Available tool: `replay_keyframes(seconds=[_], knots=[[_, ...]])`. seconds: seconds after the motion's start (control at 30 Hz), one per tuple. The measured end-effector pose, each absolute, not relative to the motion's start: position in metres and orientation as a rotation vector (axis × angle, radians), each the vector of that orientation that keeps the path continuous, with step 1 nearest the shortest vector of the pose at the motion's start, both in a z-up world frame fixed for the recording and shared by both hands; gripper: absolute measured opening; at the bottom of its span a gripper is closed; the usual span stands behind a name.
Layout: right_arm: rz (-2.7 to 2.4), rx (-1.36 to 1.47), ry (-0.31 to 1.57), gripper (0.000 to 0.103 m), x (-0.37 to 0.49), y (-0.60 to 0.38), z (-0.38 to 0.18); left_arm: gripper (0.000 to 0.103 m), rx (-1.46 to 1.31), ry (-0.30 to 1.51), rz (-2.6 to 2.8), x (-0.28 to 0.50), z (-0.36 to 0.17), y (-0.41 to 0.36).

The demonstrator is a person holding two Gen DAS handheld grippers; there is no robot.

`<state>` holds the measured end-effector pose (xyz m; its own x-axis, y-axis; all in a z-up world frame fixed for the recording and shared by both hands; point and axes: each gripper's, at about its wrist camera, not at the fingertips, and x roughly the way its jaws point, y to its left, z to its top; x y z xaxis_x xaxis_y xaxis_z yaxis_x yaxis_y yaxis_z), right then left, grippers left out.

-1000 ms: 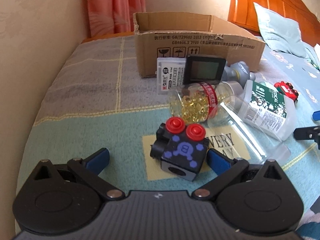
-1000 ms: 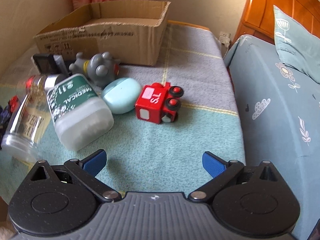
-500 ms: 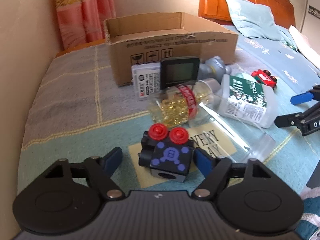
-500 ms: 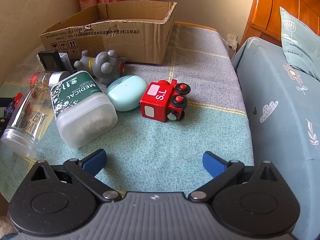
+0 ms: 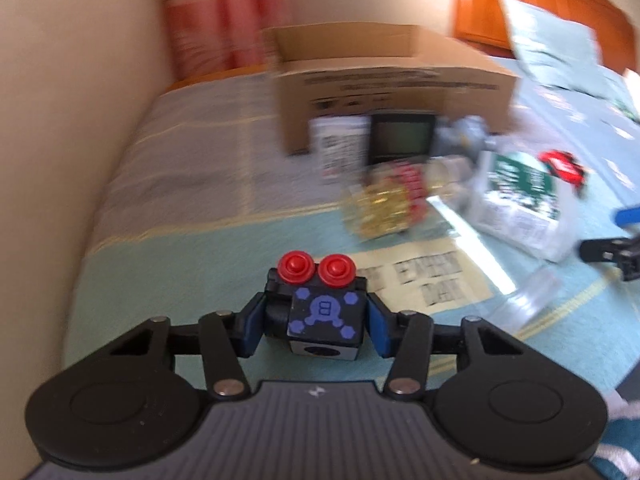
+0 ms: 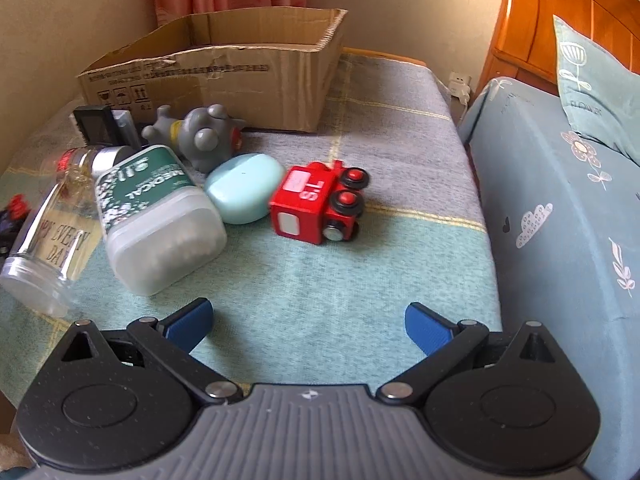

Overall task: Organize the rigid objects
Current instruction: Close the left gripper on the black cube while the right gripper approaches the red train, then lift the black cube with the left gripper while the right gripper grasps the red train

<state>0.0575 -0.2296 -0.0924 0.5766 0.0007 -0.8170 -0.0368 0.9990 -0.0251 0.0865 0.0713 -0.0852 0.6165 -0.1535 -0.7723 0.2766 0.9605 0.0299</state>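
Clamped between the blue pads of the left gripper (image 5: pixel 316 326) is a black toy block (image 5: pixel 320 316) with two red knobs and purple markings, held above the teal cloth (image 6: pixel 320 280). Farther off, a blurred cardboard box (image 5: pixel 384 76) is seen. By the right gripper (image 6: pixel 308 320), whose fingers are spread wide, nothing is held; a red toy train (image 6: pixel 316 200) lies ahead, beside a pale-blue oval case (image 6: pixel 244 186) and a medical swab tub (image 6: pixel 160 216).

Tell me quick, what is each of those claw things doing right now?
Left gripper: closed on the black toy train.
Right gripper: open, holding nothing; the red toy train lies ahead of it.
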Motion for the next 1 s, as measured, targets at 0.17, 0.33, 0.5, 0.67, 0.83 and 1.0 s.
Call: replay_keyframes(seconds=[0.17,0.33,0.5,0.67,0.83,1.0], knots=[[-0.038,-0.007,0.984,0.103,0.062,-0.249,-0.090,0.053,0.097,0.865,-0.169,0.078,-0.088,0.080],[-0.047,0.059,0.901,0.103,0.073,-0.262,-0.071,0.066,0.138,0.851,-0.153,0.078,-0.088,0.079],[-0.033,0.016,0.874,0.103,0.100,-0.247,-0.073,0.066,0.122,0.859,-0.161,0.076,-0.089,0.079],[-0.093,-0.061,0.895,0.103,0.106,-0.248,-0.084,0.070,0.123,0.864,-0.161,0.076,-0.089,0.079],[-0.096,-0.135,0.914,0.103,0.096,-0.260,-0.088,0.072,0.124,0.866,-0.165,0.078,-0.090,0.079],[0.098,-0.160,0.938,0.103,0.100,-0.252,-0.093,0.075,0.112,0.878,-0.170,0.079,-0.090,0.079]])
